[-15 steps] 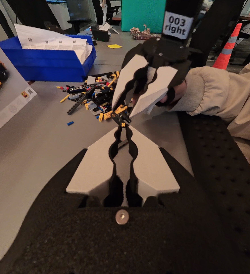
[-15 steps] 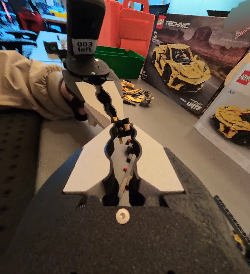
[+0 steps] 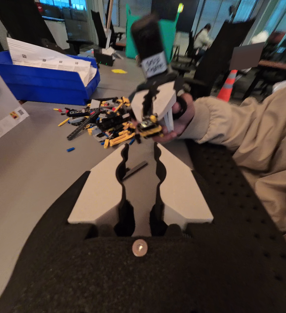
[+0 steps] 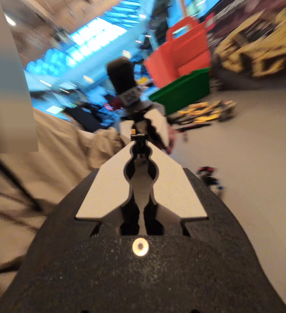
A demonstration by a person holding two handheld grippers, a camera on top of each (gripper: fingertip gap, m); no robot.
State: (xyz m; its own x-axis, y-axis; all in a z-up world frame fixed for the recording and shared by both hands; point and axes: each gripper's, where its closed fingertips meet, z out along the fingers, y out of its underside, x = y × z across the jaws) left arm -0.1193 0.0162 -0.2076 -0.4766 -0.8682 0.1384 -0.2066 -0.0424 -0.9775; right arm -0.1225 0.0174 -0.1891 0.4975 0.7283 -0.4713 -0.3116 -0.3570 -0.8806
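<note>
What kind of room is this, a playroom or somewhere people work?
Probably an office or lab workspace used for building toy brick sets. A grey table holds a pile of loose building pieces and a blue bin of paper sheets, with office chairs and an orange traffic cone behind.

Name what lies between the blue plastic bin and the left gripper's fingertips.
A pile of yellow, black and grey toy building pieces; left wrist view shows it.

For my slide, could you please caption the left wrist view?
Open left gripper faces right gripper holding a small yellow-and-black brick assembly beside a loose brick pile.
</note>
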